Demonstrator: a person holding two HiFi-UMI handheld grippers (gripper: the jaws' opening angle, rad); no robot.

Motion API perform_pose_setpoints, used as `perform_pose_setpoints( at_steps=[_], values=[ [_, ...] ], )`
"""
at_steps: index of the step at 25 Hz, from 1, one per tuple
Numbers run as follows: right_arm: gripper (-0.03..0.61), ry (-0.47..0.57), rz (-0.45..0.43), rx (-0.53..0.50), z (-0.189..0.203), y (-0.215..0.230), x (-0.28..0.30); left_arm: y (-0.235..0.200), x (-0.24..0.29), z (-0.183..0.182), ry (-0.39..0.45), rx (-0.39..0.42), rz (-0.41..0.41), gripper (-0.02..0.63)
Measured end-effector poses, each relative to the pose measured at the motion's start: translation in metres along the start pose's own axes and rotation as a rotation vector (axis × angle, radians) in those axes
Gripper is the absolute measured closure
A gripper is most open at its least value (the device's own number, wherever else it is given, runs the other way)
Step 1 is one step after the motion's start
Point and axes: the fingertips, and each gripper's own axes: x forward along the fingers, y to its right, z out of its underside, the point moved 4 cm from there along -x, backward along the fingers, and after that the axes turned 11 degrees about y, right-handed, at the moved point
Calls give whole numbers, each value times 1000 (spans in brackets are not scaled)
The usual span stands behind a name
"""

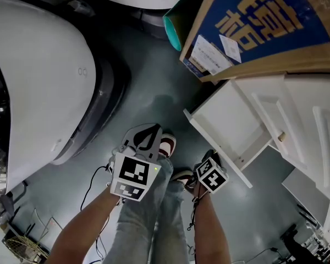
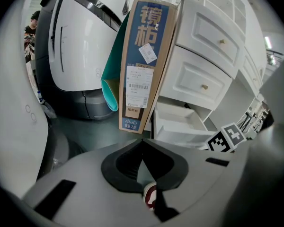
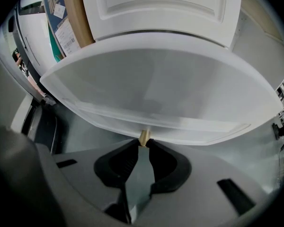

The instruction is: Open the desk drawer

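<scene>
The white desk's bottom drawer (image 1: 231, 126) stands pulled out over the floor, and its inside shows bare. In the right gripper view the drawer's front (image 3: 156, 86) fills the picture, with its small brass knob (image 3: 144, 137) sticking out toward me. My right gripper (image 3: 144, 143) is shut on that knob, one black tip on each side. In the head view the right gripper (image 1: 210, 158) sits at the drawer's front edge and hides the knob. My left gripper (image 1: 147, 138) hangs above the floor left of the drawer, jaws shut and holding nothing (image 2: 142, 142).
Two shut drawers with brass knobs (image 1: 281, 137) sit above the open one. A tall cardboard box with blue print (image 1: 264, 26) and a teal roll (image 1: 173, 29) lean beside the desk. A big white rounded machine (image 1: 38, 81) stands at the left. The person's shoes (image 1: 168, 145) and cables (image 1: 93, 186) are on the floor.
</scene>
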Motion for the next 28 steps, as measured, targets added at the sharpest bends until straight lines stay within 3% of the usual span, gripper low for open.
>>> perform_pose_setpoints(
  at_steps=[21,28],
  values=[
    [489,-58,-52,-10,18,-1,-12,25,7,-10,0,24,18,597],
    [479,-75,-104,-6,21,-4,-18,30,11,-13,-1,26,18,597]
  ],
)
